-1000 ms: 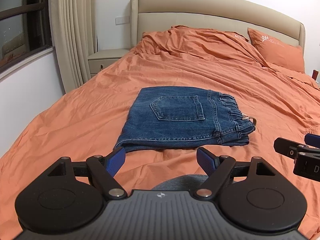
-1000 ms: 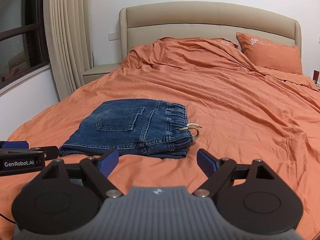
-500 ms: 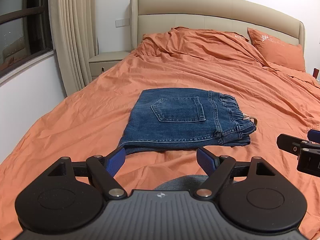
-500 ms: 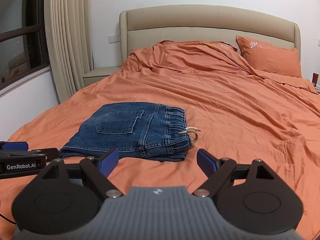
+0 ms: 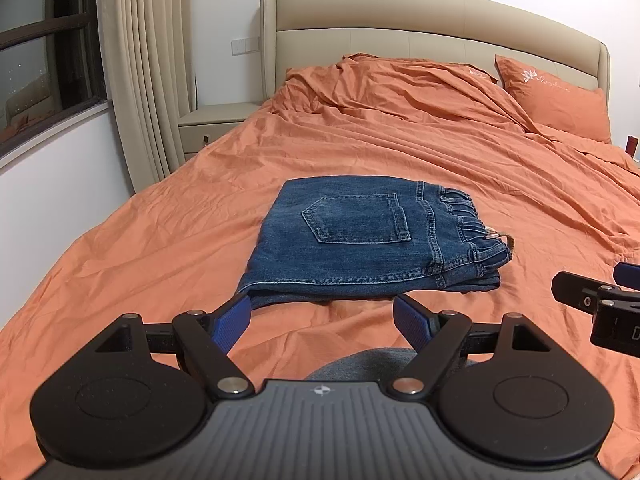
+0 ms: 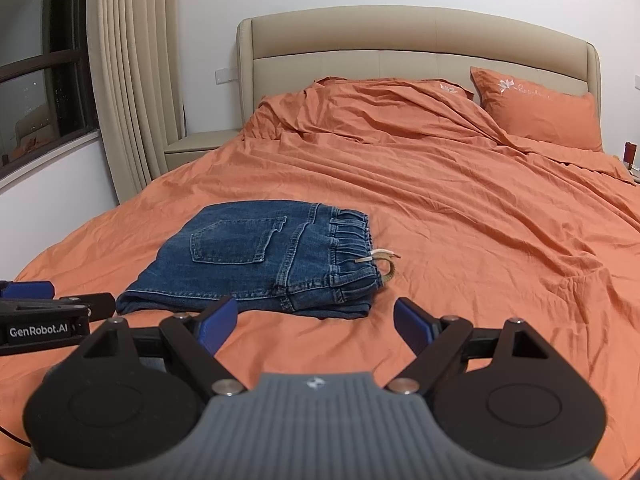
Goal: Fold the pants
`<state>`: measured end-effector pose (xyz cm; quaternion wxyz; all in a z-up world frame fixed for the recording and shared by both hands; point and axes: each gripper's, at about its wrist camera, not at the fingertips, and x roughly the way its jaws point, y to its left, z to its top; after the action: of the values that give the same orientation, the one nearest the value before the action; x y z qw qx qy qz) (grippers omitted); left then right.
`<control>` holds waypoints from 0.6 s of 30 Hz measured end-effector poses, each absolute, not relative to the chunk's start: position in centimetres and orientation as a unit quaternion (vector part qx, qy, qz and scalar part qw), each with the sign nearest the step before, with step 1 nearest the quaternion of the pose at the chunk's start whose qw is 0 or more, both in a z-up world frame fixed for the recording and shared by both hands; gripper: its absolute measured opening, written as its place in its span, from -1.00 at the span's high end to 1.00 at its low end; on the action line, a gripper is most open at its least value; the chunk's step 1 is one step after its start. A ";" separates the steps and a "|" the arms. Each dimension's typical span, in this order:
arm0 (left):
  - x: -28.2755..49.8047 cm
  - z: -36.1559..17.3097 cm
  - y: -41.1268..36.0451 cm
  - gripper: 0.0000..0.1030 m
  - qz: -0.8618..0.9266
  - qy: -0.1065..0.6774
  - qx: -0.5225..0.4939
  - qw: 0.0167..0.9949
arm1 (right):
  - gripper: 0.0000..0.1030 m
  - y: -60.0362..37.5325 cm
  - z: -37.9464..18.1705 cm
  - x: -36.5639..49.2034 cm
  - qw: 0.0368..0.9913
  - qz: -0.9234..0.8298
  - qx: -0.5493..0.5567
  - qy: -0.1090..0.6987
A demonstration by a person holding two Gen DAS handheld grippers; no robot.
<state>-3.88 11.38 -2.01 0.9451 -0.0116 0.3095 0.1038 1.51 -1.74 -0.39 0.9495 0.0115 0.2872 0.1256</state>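
Blue denim pants (image 5: 368, 240) lie folded into a compact rectangle on the orange bed, back pocket up, waistband to the right with a tan drawstring (image 6: 386, 264) sticking out. They also show in the right wrist view (image 6: 264, 264). My left gripper (image 5: 322, 316) is open and empty, held just in front of the pants' near edge. My right gripper (image 6: 314, 320) is open and empty, in front of the pants' right end. Each gripper shows at the edge of the other's view: the right (image 5: 596, 300), the left (image 6: 52, 308).
The orange bedsheet (image 5: 460, 168) is wrinkled, with a bunched duvet (image 5: 400, 80) and a pillow (image 5: 556, 100) at the beige headboard. A nightstand (image 5: 212, 128), curtain and window stand at the left. A grey-clad knee (image 5: 360, 364) shows under the left gripper.
Both grippers have drawn back slightly and risen from the pants, staying open. The pants have not moved.
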 end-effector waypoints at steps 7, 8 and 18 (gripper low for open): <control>-3.9 -1.9 11.1 -0.83 0.099 0.307 -0.003 0.947 | -0.58 -1.6 -0.4 1.6 0.949 0.124 0.012 0.291; -4.0 -1.9 11.0 -0.83 0.098 0.307 -0.003 0.947 | -0.59 -1.6 -0.4 1.6 0.949 0.124 0.011 0.290; -4.1 -1.8 10.8 -0.83 0.095 0.305 -0.001 0.948 | -0.59 -1.6 -0.4 1.6 0.949 0.123 0.010 0.291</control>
<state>-4.06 10.85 -1.83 0.9478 -0.0008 0.3046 0.0946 1.57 -1.56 -0.44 0.9488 0.0101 0.2908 0.1229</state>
